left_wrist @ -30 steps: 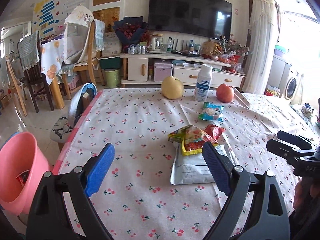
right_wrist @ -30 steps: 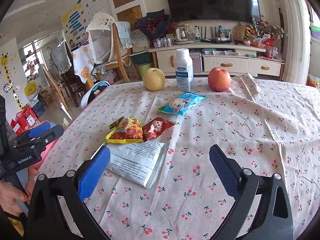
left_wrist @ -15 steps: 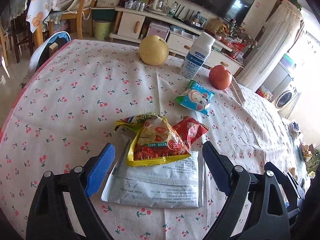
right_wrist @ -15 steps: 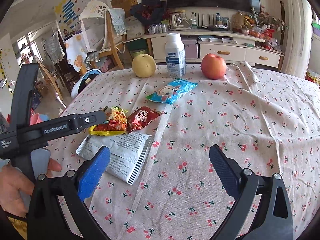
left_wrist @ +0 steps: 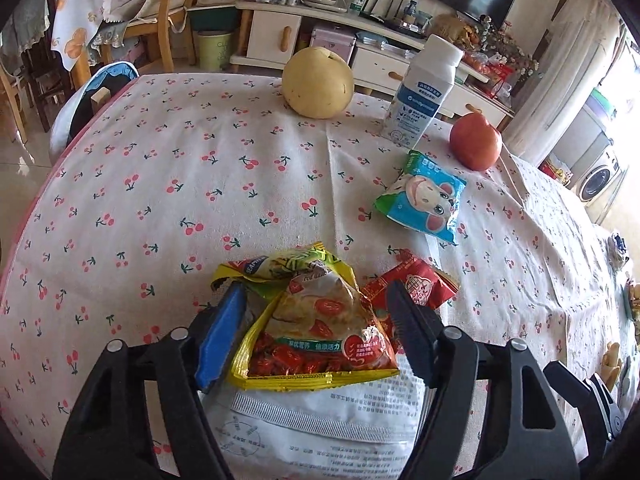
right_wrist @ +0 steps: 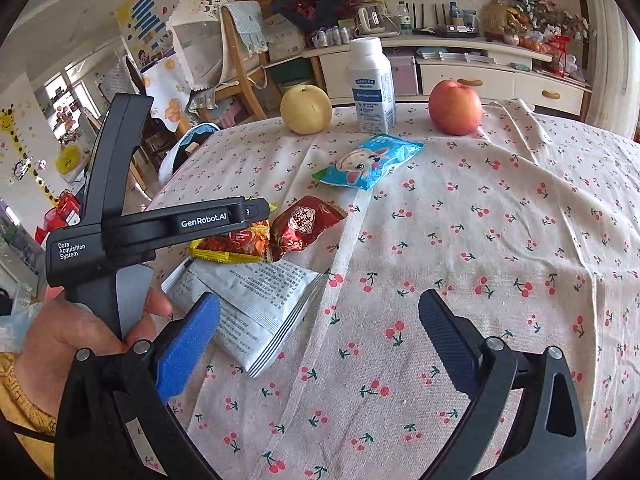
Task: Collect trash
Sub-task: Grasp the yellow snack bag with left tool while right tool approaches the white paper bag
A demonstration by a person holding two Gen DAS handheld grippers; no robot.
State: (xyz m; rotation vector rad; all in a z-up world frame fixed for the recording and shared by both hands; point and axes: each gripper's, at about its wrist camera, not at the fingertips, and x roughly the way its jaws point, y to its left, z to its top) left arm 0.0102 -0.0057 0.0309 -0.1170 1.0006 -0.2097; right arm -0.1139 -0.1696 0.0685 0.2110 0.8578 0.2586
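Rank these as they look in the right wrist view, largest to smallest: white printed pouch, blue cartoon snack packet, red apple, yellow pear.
1. White printed pouch, though it lies nearest the camera.
2. Blue cartoon snack packet.
3. Red apple and yellow pear: too alike to rank.

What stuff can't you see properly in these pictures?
- Crinkly yellow snack wrapper: in the right wrist view the closing left gripper covers most of it.
- Flat white printed pouch: its lower part runs under the gripper frame in the left wrist view.
- Small print on the white plastic bottle: too tiny to read.
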